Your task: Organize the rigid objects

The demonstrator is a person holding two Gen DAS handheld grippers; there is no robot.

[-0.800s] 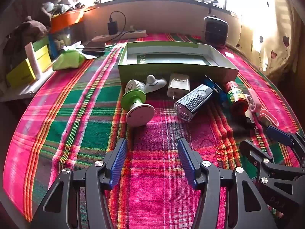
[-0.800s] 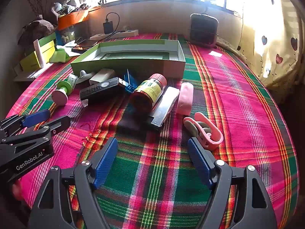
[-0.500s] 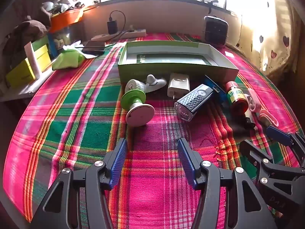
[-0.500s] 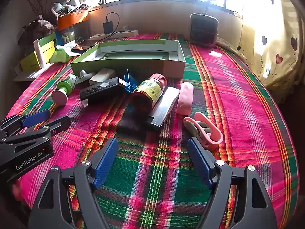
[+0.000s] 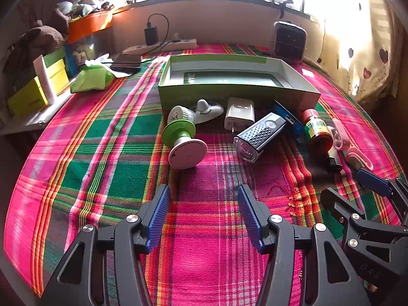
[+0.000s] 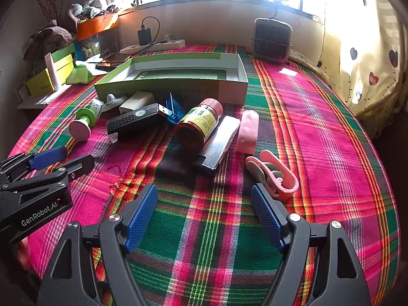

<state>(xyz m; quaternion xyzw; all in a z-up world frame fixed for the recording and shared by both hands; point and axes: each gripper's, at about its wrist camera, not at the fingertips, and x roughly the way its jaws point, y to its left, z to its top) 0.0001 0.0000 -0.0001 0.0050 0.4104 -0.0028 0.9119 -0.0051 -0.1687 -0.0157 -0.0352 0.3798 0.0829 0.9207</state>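
Right wrist view: one green box, one bottle.

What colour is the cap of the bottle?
Red; the bottle lies on its side, clearest in the right wrist view.

plaid cloth spread over the surface. relative to the power strip at the far wall: black charger plugged on top, phone just in front-left, small grey heater well to its right, orange bin to its left, yellow boxes farther left. heart-print curtain far right.
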